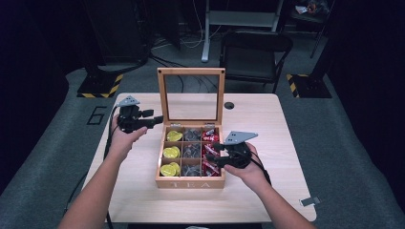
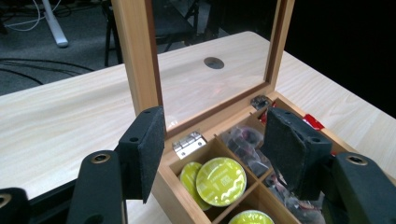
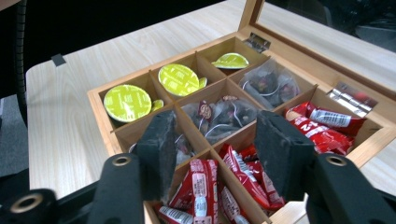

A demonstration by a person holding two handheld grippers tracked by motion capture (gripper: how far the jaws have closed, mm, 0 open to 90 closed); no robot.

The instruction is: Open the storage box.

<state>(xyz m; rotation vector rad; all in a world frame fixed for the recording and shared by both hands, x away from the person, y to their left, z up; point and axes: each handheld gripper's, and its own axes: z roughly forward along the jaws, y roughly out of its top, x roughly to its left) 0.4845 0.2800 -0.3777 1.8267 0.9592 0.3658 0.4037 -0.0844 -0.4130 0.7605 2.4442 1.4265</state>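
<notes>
Wooden tea box (image 1: 189, 182) is sitting mid-table with its glass lid (image 1: 191, 98) standing upright. Left gripper (image 1: 155, 120) is hovering just left of the box's back corner, by the lid frame, jaws parted and gripping nothing. Right gripper (image 1: 213, 153) is hanging over the box's right column of red packets (image 3: 243, 175), jaws half-open and empty. Yellow pods (image 1: 170, 152) are filling the box's left column.

Tea box (image 3: 107, 135): my right fingers (image 3: 159, 149) hide parts of its nearest compartments; the frame's bottom edge cuts its red packets (image 3: 201, 191). Lettering on the yellow capsules (image 2: 220, 181): too small for me to read. Lid (image 2: 140, 56): top cut off in the left gripper view.
</notes>
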